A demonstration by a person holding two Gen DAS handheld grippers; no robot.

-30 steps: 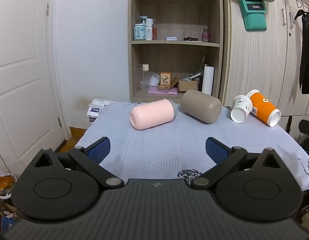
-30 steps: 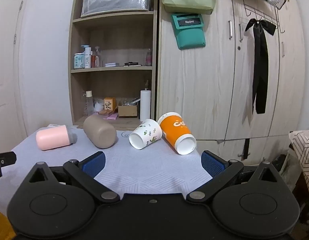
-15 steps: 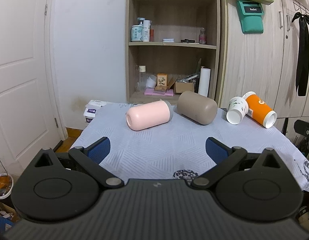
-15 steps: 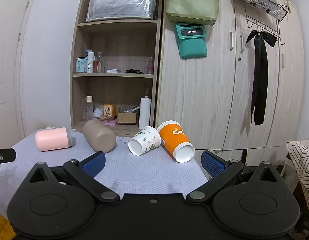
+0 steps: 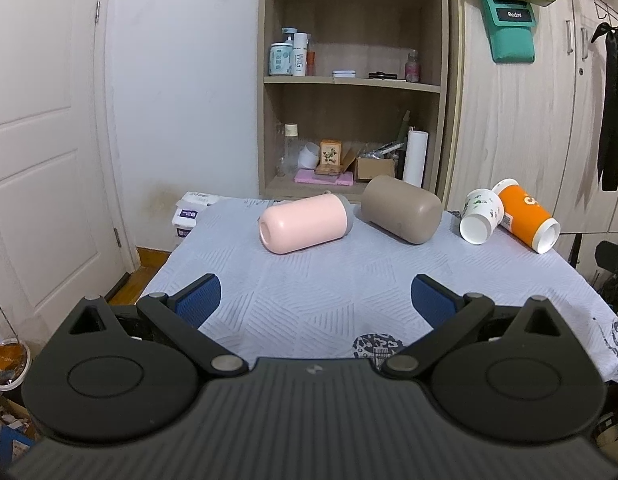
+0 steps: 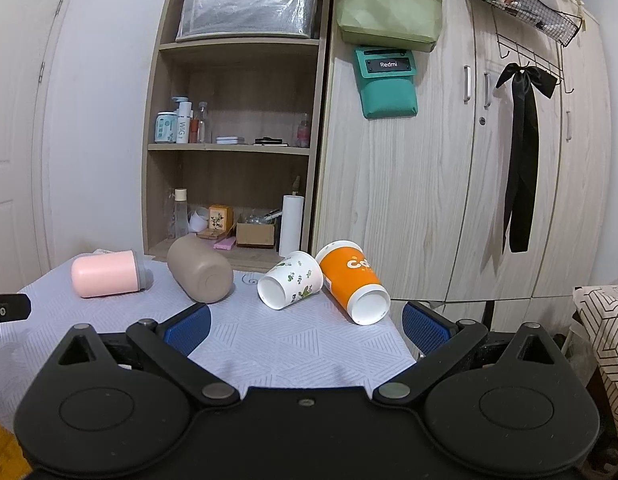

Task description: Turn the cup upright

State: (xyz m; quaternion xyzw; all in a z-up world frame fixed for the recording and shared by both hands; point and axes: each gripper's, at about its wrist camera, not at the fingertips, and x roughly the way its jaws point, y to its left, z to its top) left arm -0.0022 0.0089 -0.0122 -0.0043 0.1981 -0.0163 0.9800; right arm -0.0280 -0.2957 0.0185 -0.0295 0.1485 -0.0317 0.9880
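Four cups on their sides along counter [image 5: 309, 304] far edge: pink plastic tumbler [image 5: 305, 223], taupe tumbler [image 5: 401, 210], white floral paper cup [image 6: 290, 280], orange paper cup [image 6: 355, 282] at right corner. Left claw [image 5: 315, 298] and right claw [image 6: 305, 326] spread, empty, over bare near cloth.

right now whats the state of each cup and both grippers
pink cup: on its side on the table, grey lid on
brown cup: on its side, base toward the cameras
white cup: on its side, open mouth toward the cameras, beside the orange cup
orange cup: on its side near the table edge, mouth toward the cameras
left gripper: open, holding nothing
right gripper: open, holding nothing
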